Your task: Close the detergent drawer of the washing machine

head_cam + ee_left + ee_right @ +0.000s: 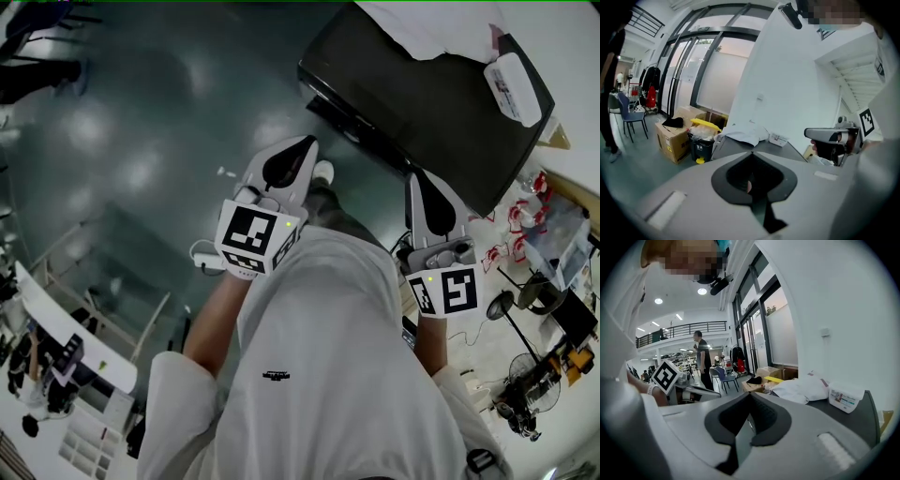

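Two grippers are held close to the person's chest, and neither has anything in it.

In the head view the left gripper and the right gripper both point forward, with the jaws together. The washer stands ahead and a little to the right, well apart from both tips. A cloth and a small box lie on its top. The drawer should be on the front face, but from this steep angle I cannot make it out. A dark ledge at the near edge may be it, I am not sure.

The left gripper view shows its jaws pressed together on nothing. Behind them are the washer top, the cloth and the box. The front face is hidden by the gripper body.

The right gripper view is the same: jaws closed and empty, the cloth and box beyond, no drawer to see.

I think the good way is to step nearer first and lower one gripper until the drawer front is in sight. Closed jaws suit well here. Push flat on the middle of the drawer front, straight along its slide, so it does not jam.
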### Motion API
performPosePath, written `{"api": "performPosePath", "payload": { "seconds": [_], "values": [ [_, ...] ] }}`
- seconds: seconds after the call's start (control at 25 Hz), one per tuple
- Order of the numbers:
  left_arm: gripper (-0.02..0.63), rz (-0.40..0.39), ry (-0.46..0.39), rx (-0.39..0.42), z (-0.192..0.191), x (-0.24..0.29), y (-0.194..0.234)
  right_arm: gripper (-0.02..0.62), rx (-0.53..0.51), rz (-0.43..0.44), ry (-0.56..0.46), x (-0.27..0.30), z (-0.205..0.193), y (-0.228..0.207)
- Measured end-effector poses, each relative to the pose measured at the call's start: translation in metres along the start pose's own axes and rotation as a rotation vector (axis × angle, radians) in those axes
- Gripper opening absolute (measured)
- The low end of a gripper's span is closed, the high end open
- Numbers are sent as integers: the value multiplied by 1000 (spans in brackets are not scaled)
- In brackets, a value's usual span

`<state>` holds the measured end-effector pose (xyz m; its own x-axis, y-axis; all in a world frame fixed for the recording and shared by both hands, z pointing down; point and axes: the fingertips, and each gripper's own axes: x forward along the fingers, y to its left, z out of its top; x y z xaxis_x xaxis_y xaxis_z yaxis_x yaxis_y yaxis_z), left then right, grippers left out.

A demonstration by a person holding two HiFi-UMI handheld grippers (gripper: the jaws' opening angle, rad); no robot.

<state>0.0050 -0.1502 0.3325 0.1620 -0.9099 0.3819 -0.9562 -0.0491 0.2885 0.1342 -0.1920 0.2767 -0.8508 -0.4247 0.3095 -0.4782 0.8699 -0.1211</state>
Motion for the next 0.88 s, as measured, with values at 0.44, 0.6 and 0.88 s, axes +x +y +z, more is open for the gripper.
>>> {"api": "performPosePath", "payload": {
  "seconds": [0.44, 0.6, 0.88],
  "values": [
    [18, 55, -102, 4, 32, -41, -8, 0, -46, -3, -40, -20, 19, 3],
    [18, 63, -124, 9, 39, -52, -12, 0, -54, -5, -52, -26, 24, 3],
    [18, 78, -159, 21, 46, -67, -18, 0, -58, -16, -72, -36, 28, 2]
  ]
}}
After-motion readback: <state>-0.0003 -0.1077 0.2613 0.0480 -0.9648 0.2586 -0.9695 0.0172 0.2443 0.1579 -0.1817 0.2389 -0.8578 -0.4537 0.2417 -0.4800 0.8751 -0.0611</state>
